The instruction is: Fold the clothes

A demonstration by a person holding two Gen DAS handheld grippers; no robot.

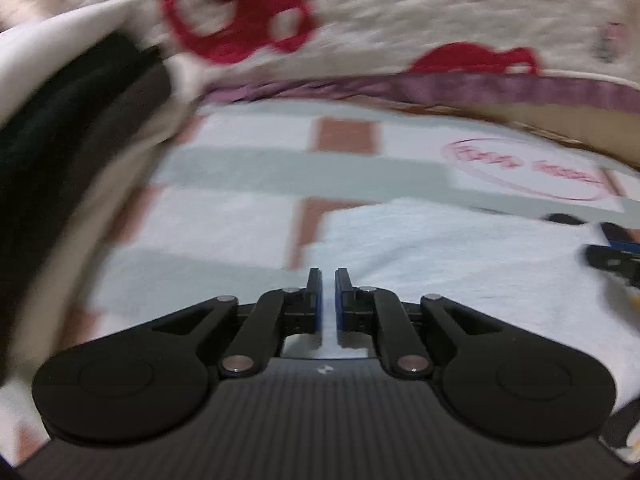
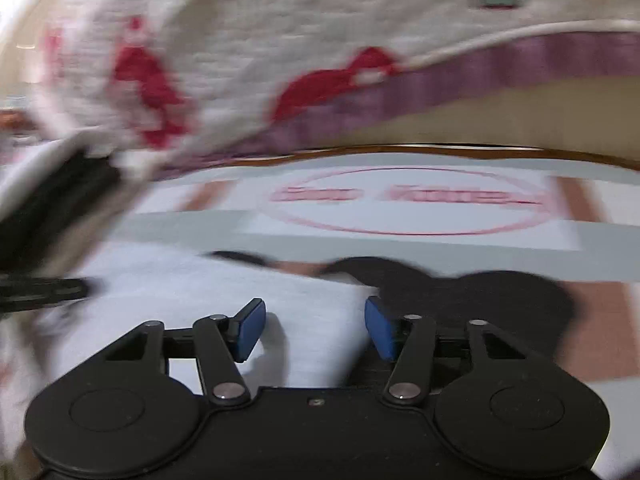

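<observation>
A white garment (image 2: 224,304) is spread flat on the patterned bedsheet (image 2: 420,248), ready for folding. The left gripper (image 1: 328,296) is held above it, jaws nearly together, gripping nothing; the right gripper (image 2: 315,330) is poised with jaws apart.

A patterned bedsheet (image 2: 420,204) with a red oval logo lies below a cream, red-printed blanket (image 1: 400,8).

Left gripper (image 1: 328,292): blue-padded fingers (image 1: 317,300) drawn nearly together, narrow slit between, nothing seen in it; level, pointing forward; right gripper (image 2: 315,330): fingers (image 2: 251,330) spread wide, pads angled outward, nothing between; its tip shows at the right edge of the left wrist view, blurred.
</observation>
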